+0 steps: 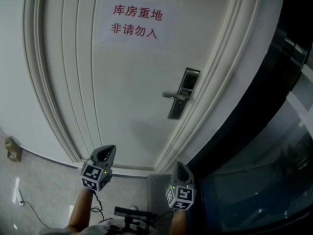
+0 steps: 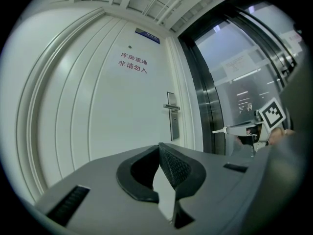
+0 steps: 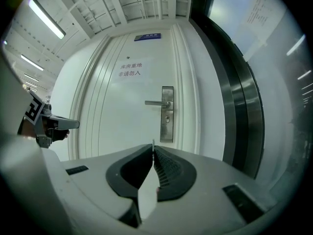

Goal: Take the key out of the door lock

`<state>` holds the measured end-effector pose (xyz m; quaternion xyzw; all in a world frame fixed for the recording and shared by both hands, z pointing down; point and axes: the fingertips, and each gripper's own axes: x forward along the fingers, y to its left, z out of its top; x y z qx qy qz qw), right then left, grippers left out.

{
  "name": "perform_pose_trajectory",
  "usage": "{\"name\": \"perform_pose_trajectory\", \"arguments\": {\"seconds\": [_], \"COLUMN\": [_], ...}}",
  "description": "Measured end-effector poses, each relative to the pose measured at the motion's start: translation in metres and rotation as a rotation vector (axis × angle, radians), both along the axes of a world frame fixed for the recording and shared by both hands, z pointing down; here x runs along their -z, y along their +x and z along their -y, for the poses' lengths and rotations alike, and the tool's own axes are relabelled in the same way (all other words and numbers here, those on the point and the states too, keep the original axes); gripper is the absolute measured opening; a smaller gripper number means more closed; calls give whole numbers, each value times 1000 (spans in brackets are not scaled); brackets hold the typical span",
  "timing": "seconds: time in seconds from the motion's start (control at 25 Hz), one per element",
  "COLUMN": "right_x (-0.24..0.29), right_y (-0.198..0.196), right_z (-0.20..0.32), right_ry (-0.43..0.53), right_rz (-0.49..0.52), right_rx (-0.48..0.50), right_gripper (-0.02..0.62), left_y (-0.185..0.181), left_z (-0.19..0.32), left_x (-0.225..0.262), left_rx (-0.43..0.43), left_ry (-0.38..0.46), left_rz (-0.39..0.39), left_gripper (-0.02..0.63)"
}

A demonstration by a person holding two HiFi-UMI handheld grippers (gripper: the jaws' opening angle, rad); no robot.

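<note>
Left gripper and right gripper, both pressed together and far from the lock, could knock the key if they arrive unopened.

Grey left gripper, grey right gripper, black ribbed jaws, black-and-white marker cubes (small green lights)

The grey left gripper points up at the lower left, jaws pressed together, holding nothing. The grey right gripper, at the lower middle, looks the same. Bare forearms hold both.
</note>
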<state>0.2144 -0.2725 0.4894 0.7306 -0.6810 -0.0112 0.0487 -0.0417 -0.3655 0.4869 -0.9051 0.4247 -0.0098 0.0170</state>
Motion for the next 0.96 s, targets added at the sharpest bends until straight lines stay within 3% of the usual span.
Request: {"name": "perform_pose_trajectory", "arguments": {"seconds": [0.96], "right_x": [0], "right_y": [-6], "right_z": [-1], "right_ry": [3], "right_rz": [-18], "right_rx": [8], "right_gripper": [20], "left_y": [-5], "left_z": [-4], "left_x": [2], "left_rx": [7], "left_ry": [4], "left_rz": [-1], "left_gripper": [8]}}
